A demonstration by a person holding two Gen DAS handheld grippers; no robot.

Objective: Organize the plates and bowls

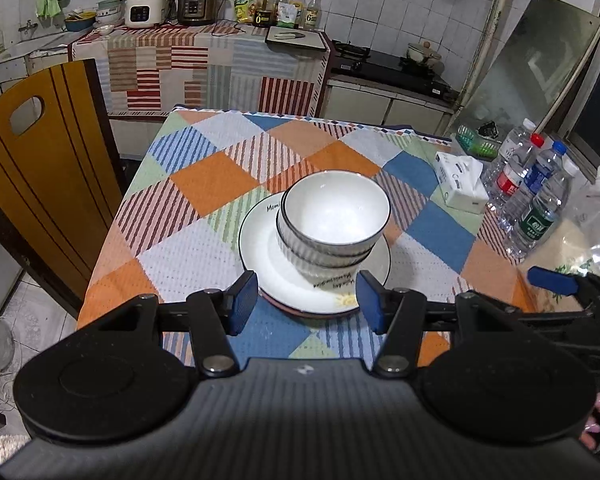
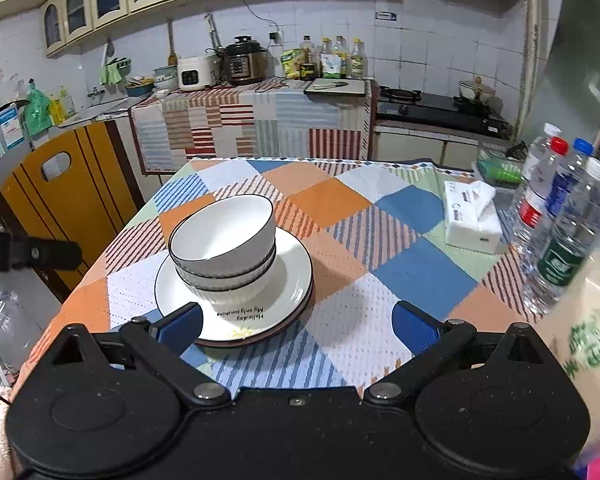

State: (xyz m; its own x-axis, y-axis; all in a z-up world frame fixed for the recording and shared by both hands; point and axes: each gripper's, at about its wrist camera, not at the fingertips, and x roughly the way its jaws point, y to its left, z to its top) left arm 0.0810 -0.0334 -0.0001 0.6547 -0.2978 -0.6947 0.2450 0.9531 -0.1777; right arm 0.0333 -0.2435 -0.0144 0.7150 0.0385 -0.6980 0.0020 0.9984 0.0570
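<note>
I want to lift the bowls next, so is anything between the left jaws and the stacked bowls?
Nothing visible. The left gripper is open just before the plates, and the bowls sit on them with only plate rim between.

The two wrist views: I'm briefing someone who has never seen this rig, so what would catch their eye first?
First, the stack of white bowls nested on stacked plates near the front of the patchwork tablecloth. Next, both open grippers, left and right, empty and just short of the plates. Then the water bottles and tissue pack at the table's right edge.
</note>
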